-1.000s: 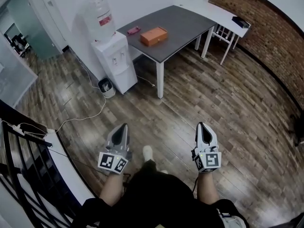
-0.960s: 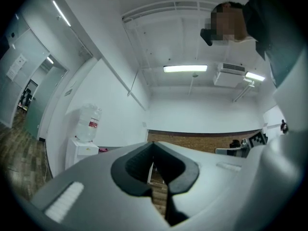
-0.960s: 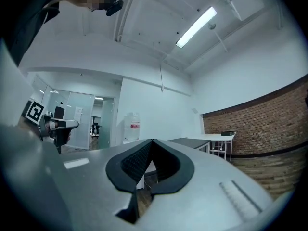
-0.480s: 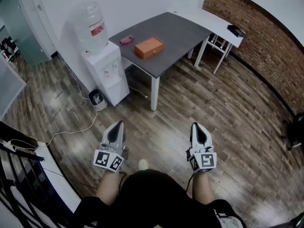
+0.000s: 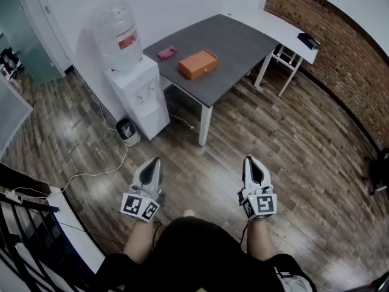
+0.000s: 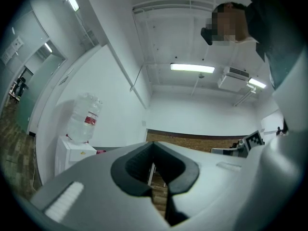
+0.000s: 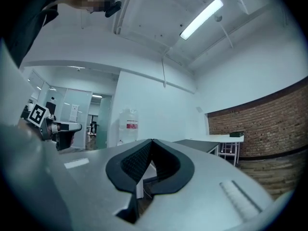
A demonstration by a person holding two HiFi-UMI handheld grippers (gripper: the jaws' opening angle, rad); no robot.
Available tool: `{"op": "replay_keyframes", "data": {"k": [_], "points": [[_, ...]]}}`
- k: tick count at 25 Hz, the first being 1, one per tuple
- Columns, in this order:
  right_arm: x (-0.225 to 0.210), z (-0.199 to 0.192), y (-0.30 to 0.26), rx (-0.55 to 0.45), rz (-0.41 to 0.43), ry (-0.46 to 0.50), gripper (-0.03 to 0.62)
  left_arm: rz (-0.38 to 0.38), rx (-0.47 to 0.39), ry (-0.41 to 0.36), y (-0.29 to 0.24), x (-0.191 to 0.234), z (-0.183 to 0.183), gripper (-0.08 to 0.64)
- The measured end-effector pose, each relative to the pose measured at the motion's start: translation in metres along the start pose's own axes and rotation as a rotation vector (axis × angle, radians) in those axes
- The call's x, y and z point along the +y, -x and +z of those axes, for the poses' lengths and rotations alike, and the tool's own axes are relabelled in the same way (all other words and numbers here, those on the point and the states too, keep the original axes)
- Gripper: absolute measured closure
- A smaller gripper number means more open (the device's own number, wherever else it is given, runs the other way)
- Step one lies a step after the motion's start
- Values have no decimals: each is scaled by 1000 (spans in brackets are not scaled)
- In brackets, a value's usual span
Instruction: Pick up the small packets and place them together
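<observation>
A small pink packet [image 5: 166, 53] lies on the grey table [image 5: 237, 41], far ahead of me, beside an orange box [image 5: 197, 64]. From the left gripper view the packet [image 6: 99, 151] shows as a pink speck at the table's edge. My left gripper [image 5: 155, 161] and right gripper [image 5: 251, 160] are held side by side over the wooden floor, well short of the table. Both point forward. The left gripper [image 6: 153, 143] has its jaws meeting at the tip, with nothing between them. My right gripper [image 7: 152, 141] is likewise shut and holds nothing.
A white water dispenser [image 5: 143, 93] with a large bottle [image 5: 115, 35] stands against the table's left end, a cable trailing on the floor beside it. A white table [image 5: 276, 23] with a black item [image 5: 308, 39] is behind. Brick wall on the right, black railing at lower left.
The table and dispenser have come a little nearer and lower in the head view as I walk forward. Both grippers stay shut, side by side.
</observation>
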State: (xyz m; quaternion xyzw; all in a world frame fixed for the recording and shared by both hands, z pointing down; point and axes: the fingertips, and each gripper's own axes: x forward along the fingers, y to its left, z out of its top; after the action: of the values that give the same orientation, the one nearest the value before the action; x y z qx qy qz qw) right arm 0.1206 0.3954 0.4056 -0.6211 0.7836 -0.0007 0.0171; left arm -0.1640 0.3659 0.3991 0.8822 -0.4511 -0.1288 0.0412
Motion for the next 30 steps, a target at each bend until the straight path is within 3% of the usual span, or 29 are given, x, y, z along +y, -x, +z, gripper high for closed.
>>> {"op": "replay_keyframes", "data": {"k": [4,14,20,30], "points": [[6,-6,-17,3,3,-6,591,-4,1,-6,-5,14,0,560],[29,-11,-39,-35,125,-26,591,26,18,8,-9,32,-12,560],[12,-26,-66,-16,136,-75,591,54,25,9,-25,40,-20,560],[-26,-16,-146,-39,176,-91,591,73,21,-10,-91,64,-16,560]]}}
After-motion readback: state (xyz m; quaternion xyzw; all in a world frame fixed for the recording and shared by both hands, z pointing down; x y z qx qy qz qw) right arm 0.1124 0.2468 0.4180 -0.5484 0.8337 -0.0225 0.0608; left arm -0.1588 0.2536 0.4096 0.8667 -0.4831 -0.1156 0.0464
